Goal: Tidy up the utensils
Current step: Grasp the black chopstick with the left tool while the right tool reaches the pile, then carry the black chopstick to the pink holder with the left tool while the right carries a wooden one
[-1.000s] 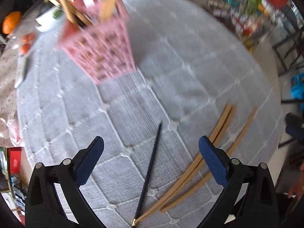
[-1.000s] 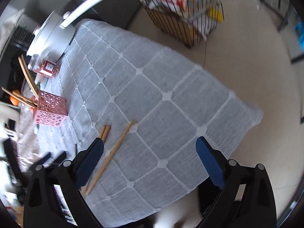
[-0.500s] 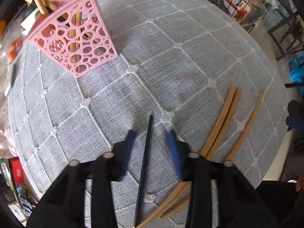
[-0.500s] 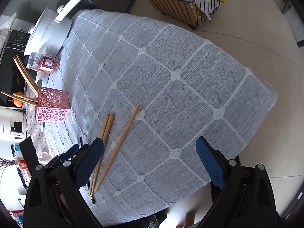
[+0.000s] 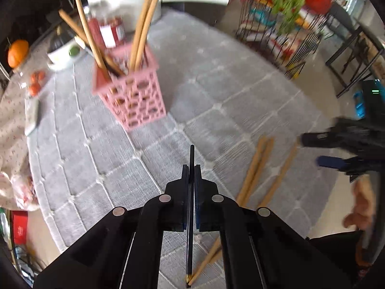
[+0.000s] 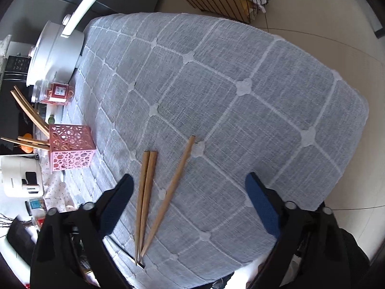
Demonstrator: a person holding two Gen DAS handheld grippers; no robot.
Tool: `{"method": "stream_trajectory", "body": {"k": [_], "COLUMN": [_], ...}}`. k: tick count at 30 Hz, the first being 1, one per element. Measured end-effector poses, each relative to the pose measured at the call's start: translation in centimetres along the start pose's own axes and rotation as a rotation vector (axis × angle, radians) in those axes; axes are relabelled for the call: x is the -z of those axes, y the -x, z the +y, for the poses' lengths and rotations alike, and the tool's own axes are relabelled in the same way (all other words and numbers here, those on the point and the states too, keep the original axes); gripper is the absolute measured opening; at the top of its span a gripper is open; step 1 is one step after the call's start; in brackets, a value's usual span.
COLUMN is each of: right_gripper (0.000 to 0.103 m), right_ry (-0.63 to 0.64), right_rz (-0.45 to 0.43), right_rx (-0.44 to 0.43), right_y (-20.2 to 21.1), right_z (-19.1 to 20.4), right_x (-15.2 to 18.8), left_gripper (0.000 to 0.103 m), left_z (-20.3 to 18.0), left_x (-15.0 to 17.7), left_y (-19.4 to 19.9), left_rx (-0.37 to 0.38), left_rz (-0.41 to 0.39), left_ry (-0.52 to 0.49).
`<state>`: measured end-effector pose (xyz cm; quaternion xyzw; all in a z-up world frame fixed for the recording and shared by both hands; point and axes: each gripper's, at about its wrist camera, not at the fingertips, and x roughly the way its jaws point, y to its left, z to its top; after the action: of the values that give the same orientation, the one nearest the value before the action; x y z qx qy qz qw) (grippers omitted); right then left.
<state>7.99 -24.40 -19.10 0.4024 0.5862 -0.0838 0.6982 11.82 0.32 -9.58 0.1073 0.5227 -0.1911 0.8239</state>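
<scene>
My left gripper point(image 5: 191, 168) is shut on a thin black chopstick point(image 5: 191, 154), lifted off the grey cloth; its tip points toward the pink perforated holder point(image 5: 134, 96), which has several wooden chopsticks standing in it. Three wooden chopsticks point(image 5: 257, 166) lie on the cloth to the right. The right gripper point(image 5: 336, 151) shows at the right edge of the left wrist view. In the right wrist view my right gripper point(image 6: 190, 187) hangs above the three wooden chopsticks point(image 6: 146, 192); its jaws are closing, still wide, pads touching nothing. The pink holder point(image 6: 72, 149) stands far left.
A white pot point(image 6: 55, 55) with a long handle and a red-labelled jar point(image 6: 55, 92) stand at the far end of the table point(image 6: 240, 72). A wire rack point(image 5: 288, 36) stands on the floor beyond. An orange point(image 5: 18, 53) and a white appliance point(image 6: 19, 180) sit to the left.
The left jaws went from wide open to shut on the black chopstick and lifted it off the cloth. The right gripper moved in over the wooden chopsticks, jaws narrowing slightly.
</scene>
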Motion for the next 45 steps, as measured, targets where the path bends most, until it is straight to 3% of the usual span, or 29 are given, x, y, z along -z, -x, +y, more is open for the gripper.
{"method": "stream_trajectory", "body": {"k": [2, 5, 9, 12, 17, 22, 33, 41, 43, 45], "right_gripper": [0.072, 0.062, 0.060, 0.050, 0.014, 0.004, 0.004, 0.004, 0.004, 0.004], "right_ry": [0.010, 0.026, 0.035, 0.062, 0.164, 0.145, 0.350, 0.366, 0.389, 0.392], "right_rz": [-0.005, -0.027, -0.078, -0.119, -0.231, -0.246, -0.519, -0.578, -0.588, -0.609], "right_rx": [0.030, 0.076, 0.146, 0.221, 0.392, 0.237, 0.038, -0.111, -0.144, -0.185], "right_y": [-0.7, -1.4, -2.1, -2.4, -2.9, -0.8, 11.8, 17.1, 18.3, 19.7], "right_z": [0.8, 1.9, 2.9, 3.6, 4.7, 3.6, 6.9, 8.8, 10.0, 10.9], "right_x": [0.0, -0.2, -0.5, -0.4, 0.3, 0.1, 4.0, 4.8, 4.9, 4.7], "left_gripper": [0.003, 0.003, 0.003, 0.003, 0.003, 0.003, 0.003, 0.003, 0.003, 0.006], "left_z": [-0.5, -0.1, 0.3, 0.5, 0.7, 1.7, 4.2, 6.6, 7.1, 8.2], "left_x": [0.2, 0.7, 0.9, 1.4, 1.2, 1.2, 0.8, 0.0, -0.4, -1.1], "left_y": [0.9, 2.4, 3.6, 4.8, 6.3, 8.4, 14.7, 18.3, 18.8, 17.4], "left_rx": [0.003, 0.004, -0.013, -0.016, -0.020, -0.002, 0.042, 0.056, 0.067, 0.072], "left_rz": [-0.023, -0.053, -0.089, -0.114, -0.152, -0.209, -0.387, -0.508, -0.511, -0.448], "left_ry": [-0.010, -0.024, -0.021, -0.017, -0.008, 0.023, 0.135, 0.223, 0.228, 0.263]}}
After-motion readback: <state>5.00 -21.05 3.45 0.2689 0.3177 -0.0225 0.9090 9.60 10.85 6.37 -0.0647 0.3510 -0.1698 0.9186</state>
